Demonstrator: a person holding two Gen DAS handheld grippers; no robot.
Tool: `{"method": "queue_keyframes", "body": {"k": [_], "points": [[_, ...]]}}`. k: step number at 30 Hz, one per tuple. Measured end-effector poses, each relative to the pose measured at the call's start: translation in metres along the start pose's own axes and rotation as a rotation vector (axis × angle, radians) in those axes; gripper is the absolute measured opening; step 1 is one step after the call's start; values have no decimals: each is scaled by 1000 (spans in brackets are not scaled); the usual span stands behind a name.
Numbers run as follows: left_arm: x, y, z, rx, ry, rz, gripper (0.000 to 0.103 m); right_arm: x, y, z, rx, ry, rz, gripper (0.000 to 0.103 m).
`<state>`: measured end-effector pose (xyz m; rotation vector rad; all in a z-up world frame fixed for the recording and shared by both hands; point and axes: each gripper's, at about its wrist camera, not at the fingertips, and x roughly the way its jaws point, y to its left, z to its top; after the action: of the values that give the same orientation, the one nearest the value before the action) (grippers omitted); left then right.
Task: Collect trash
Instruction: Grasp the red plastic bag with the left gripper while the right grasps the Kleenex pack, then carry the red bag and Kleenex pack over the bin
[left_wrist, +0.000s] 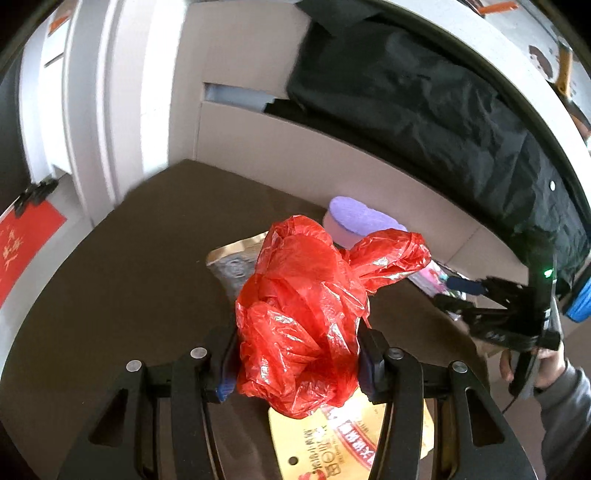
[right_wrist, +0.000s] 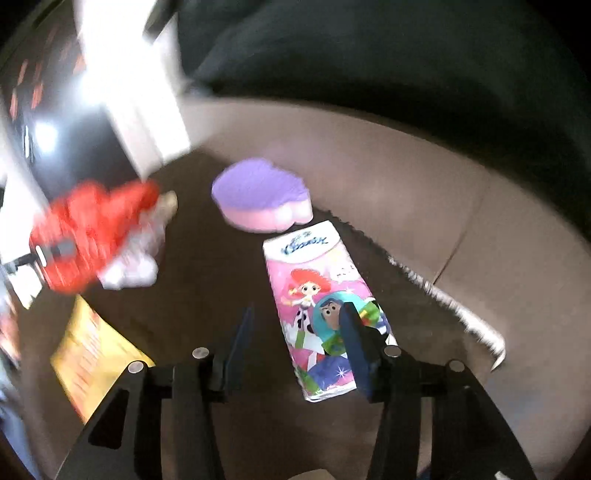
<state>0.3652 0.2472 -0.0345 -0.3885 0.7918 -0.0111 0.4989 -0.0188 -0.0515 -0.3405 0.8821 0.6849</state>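
Between the left gripper's (left_wrist: 295, 365) fingers sat a crumpled red plastic bag (left_wrist: 314, 306), pinched from both sides and bulging well above the pads; the grip looked to be on loose film only, so the bag could slide out or tear if it were lifted fast. Under it on the dark counter (left_wrist: 129, 277) lay a yellow printed packet (left_wrist: 351, 439), and just beyond the bag a silvery wrapper (left_wrist: 232, 266). Both sat close enough that a trailing fold of plastic might drag them along or sweep them off. The right gripper (right_wrist: 295, 343) had its fingers spread apart with nothing between them; one finger hung over a pink tissue pack (right_wrist: 317, 295) without clearly touching it. Closing there would likely catch only the pack's edge and push it sideways toward the counter's rim. Farther on, a purple sponge (right_wrist: 258, 199) lay near the pack's far end, beside the beige wall, where a shoved pack could nudge it.
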Motion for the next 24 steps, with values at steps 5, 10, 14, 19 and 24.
{"method": "queue_keyframes", "body": {"k": [5,10,14,19,24], "points": [[-3,-10,1,39,-9,9,52,13,15,9,-119,43,-174,43],[-4,-14,-4,57,-1,7,52,20,5,20,-120,48,-200,42],[-8,-19,-4,71,-26,31,52,24,-2,29,-96,49,-160,43],[-19,-26,-5,76,-55,74,52,25,-13,36,-13,62,-96,39],[-33,-36,-11,89,-69,72,52,-11,-7,20,33,3,-78,19]]}}
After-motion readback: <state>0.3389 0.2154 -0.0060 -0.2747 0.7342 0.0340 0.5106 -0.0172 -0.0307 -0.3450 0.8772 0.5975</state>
